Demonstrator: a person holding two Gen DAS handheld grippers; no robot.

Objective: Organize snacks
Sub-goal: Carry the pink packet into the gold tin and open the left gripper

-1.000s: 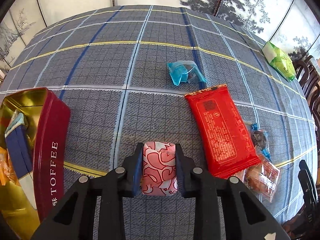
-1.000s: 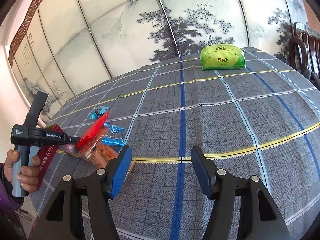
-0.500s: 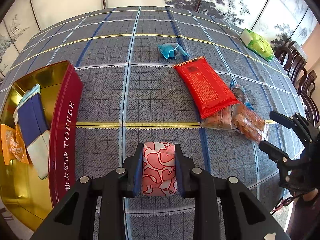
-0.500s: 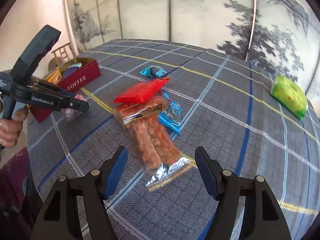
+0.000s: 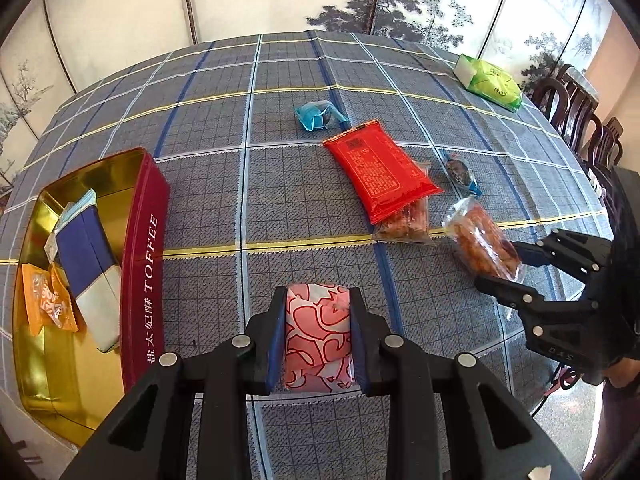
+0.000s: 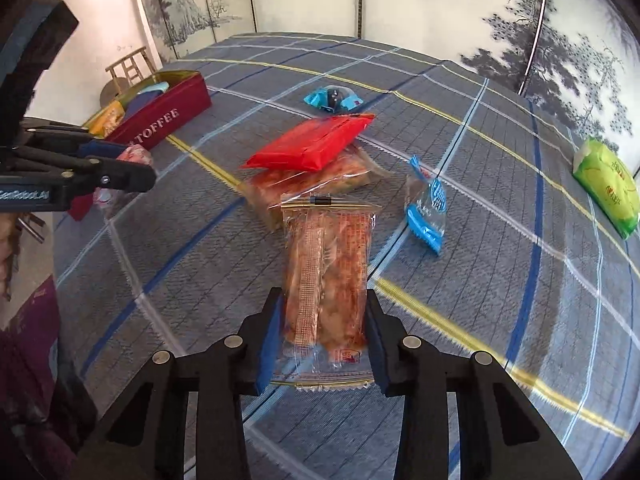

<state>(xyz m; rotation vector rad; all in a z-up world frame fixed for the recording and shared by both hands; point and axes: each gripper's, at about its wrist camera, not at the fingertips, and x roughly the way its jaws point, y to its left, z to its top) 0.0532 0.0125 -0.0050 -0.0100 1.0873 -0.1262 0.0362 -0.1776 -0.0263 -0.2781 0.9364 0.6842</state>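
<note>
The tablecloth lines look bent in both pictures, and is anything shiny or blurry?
Left wrist view: the fisheye bows the tablecloth grid, dark corners ring the frame, and the gold inside of the toffee tin gleams. Right wrist view: same bowing; the clear snack pack in the right hand-held gripper glints, and the lower edge smears.

I see tin (image 5: 146, 248) left on bench (image 5: 280, 168) | flat packet (image 5: 380, 172) right, atop another packet (image 5: 404, 222) | tissue pack (image 5: 490, 82) far right
</note>
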